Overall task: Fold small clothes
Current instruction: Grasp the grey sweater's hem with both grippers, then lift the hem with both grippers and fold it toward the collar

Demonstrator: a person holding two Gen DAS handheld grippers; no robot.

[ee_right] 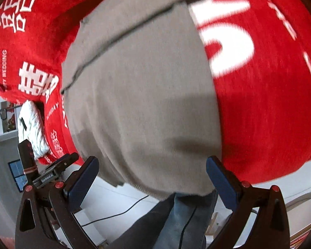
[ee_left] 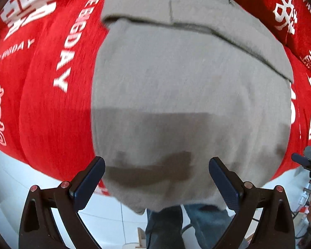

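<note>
A grey knit garment (ee_left: pixel 186 95) lies spread on a red cloth (ee_left: pixel 51 103) printed with white letters and symbols. The cloth covers a raised surface, and the garment's near edge hangs just over its front, likely so its corners can be reached from this side. A fold or seam line crosses the far part of the garment, so it looks partly folded already, though how many layers there are cannot be told.

From the left wrist camera, the left gripper (ee_left: pixel 156 166) has its 2 fingers spread wide, nothing between them. The garment's near edge sits directly ahead, spanning the gap, with the finger shadows falling on the fabric. It appears close above the cloth but not touching.

From the right wrist camera, the right gripper (ee_right: pixel 152 166) is likewise spread wide and holds nothing. The garment's near hem lies between and just beyond its fingers. The other gripper's body shows at the left edge of this view, so the 2 tools work side by side along the same hem.

Below, a person's jeans (ee_right: pixel 184 217) and a pale floor are visible
</note>
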